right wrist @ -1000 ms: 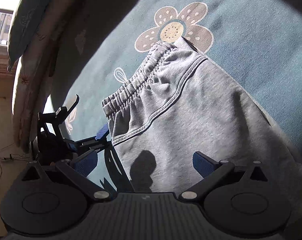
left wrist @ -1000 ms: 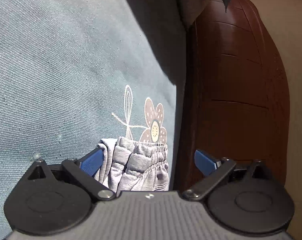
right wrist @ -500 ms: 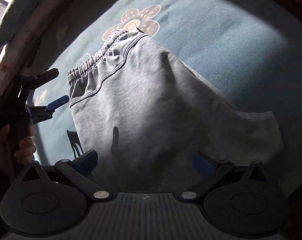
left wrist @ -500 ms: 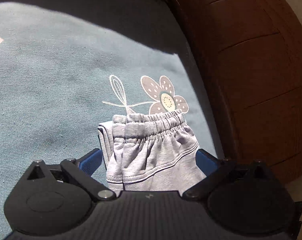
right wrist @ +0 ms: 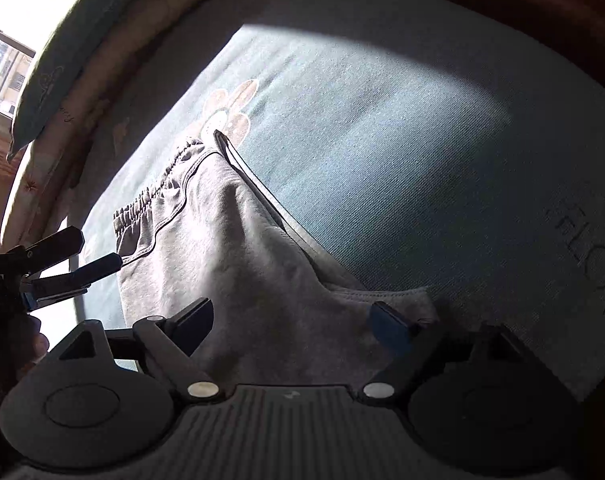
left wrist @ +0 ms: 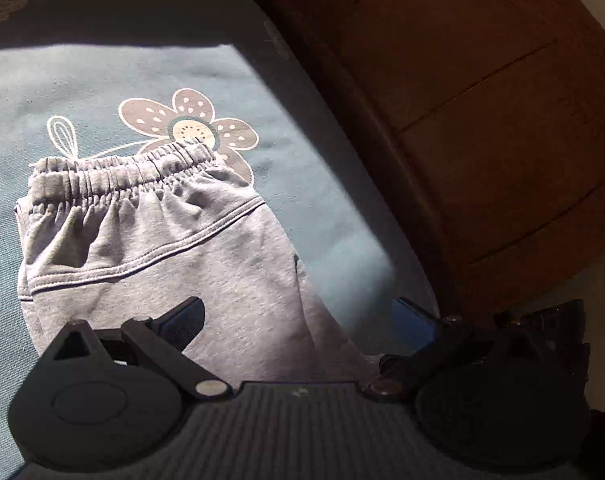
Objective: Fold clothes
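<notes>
The bed point(left wrist: 82, 80) fills most of both views, covered in a teal bedspread point(right wrist: 382, 140) printed with a flower point(left wrist: 190, 128); its brown footboard point(left wrist: 482, 120) curves along the right in the left wrist view, and a pillow point(right wrist: 62, 60) leans near the window in the right wrist view. On the bedspread lie the grey sweatpants point(left wrist: 162, 248), already doubled lengthwise as far as you can judge, with the elastic waistband point(left wrist: 122, 176) at the far end just overlapping the flower and the body running back toward you under both tools.

Your left tongs point(left wrist: 298, 316) stand wide open and hold nothing, one finger over the grey fabric and the other beyond its right edge, over the bedspread. Your right tongs point(right wrist: 290, 320) are also spread wide and empty, both fingers hovering over the lower part of the garment, near a stitched hem point(right wrist: 382, 294).

Expect the fleece to be light, soft and limp: it will sag and bunch wherever you do not support it, and the layers may slide apart. It is not fragile or slippery, so a firm pinch should hold. Take it by the thick parts, the hem nearest you or the waistband, catching every layer at once. Grip two corners well apart so that the edge stays straight as you carry it over.
</notes>
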`<state>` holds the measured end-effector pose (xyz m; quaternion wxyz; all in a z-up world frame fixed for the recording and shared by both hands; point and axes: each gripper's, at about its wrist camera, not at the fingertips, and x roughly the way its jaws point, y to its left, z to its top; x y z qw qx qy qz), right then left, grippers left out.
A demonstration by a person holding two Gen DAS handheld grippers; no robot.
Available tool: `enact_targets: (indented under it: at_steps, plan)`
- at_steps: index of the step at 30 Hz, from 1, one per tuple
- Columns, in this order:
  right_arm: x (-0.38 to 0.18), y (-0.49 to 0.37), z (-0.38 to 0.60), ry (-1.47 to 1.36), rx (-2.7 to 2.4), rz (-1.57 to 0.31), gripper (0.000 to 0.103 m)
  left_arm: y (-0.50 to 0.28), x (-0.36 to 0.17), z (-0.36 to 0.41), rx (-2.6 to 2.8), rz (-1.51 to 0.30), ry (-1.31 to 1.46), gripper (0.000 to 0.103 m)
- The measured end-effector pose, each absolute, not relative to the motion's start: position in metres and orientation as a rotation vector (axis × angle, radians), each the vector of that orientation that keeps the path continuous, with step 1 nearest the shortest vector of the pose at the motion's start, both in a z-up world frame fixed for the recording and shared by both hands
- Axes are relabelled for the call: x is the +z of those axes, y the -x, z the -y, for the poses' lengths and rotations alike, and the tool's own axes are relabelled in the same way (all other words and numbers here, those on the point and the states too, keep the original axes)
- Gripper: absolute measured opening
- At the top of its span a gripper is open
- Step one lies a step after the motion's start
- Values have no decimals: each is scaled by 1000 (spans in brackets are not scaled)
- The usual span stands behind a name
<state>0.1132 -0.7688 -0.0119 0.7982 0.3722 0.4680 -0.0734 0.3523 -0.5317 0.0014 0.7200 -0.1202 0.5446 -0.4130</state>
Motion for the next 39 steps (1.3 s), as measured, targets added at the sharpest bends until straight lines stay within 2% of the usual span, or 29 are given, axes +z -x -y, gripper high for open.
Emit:
enact_targets:
  at_steps: [6,8,12,15,17,23,28,33,37,39]
  plan:
    - [0,-126,779,-593,-43,-975,71,-333,4,556,-961,-1190,87,99]
    - [1,-130,785,-491,-32,-996,54,-327,3,569,-1005,-1163,11,99]
    - [-7,-138,794,-339,18,-1040,43,-314,0,596,-1089,-1105,-140,98]
    - [-14,-141,780,-249,107,-1071,35,-313,-16,599,-1032,-1167,-187,98]
    - [-20,-140,766,-155,153,-1095,26,-319,-23,594,-981,-1202,-175,98]
    - [-31,-139,746,-24,222,-1146,26,-332,-32,578,-925,-1262,-122,98]
    - [-19,-137,768,-131,213,-1139,26,-332,-33,573,-918,-1261,-126,98]
    - [-28,-138,764,-27,271,-1202,26,-334,-33,572,-913,-1264,-109,98]
    - [-25,-142,766,-41,248,-1210,17,-337,-30,567,-902,-1252,-98,98]
    - [-23,-138,778,-162,176,-1204,16,-337,-27,563,-886,-1247,-87,98]
